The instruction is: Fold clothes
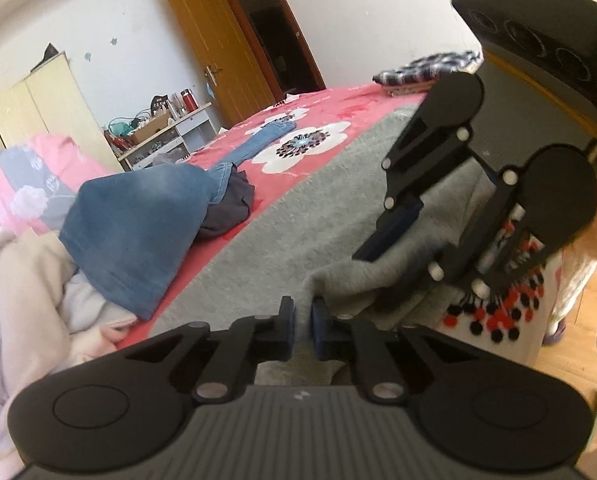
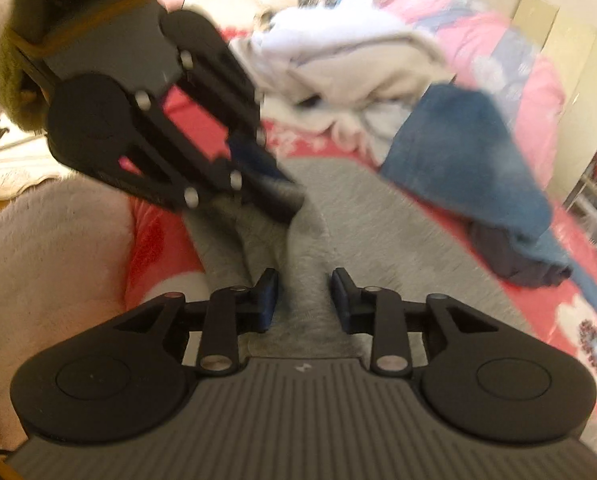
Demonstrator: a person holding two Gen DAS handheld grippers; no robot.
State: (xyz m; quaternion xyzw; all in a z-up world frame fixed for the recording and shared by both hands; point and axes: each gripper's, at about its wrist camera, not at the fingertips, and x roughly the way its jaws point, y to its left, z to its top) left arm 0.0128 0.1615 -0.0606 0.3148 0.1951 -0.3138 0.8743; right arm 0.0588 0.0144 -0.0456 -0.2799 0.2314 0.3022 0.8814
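Fuzzy grey garment [image 1: 298,208] pinched by left gripper [image 1: 303,322]; right gripper [image 2: 304,300] fingers apart; denim jeans [image 1: 138,224] at 10 o'clock.

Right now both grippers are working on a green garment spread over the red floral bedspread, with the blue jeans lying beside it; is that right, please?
Not quite: the garment is grey, not green, as the left wrist view shows. Otherwise correct: both grippers, left and right, work on it over the red floral bedspread, with the blue jeans beside it.

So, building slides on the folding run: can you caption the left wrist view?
Left tool nearly shut at the edge of the grey garment on the bed; right tool touching the same garment.
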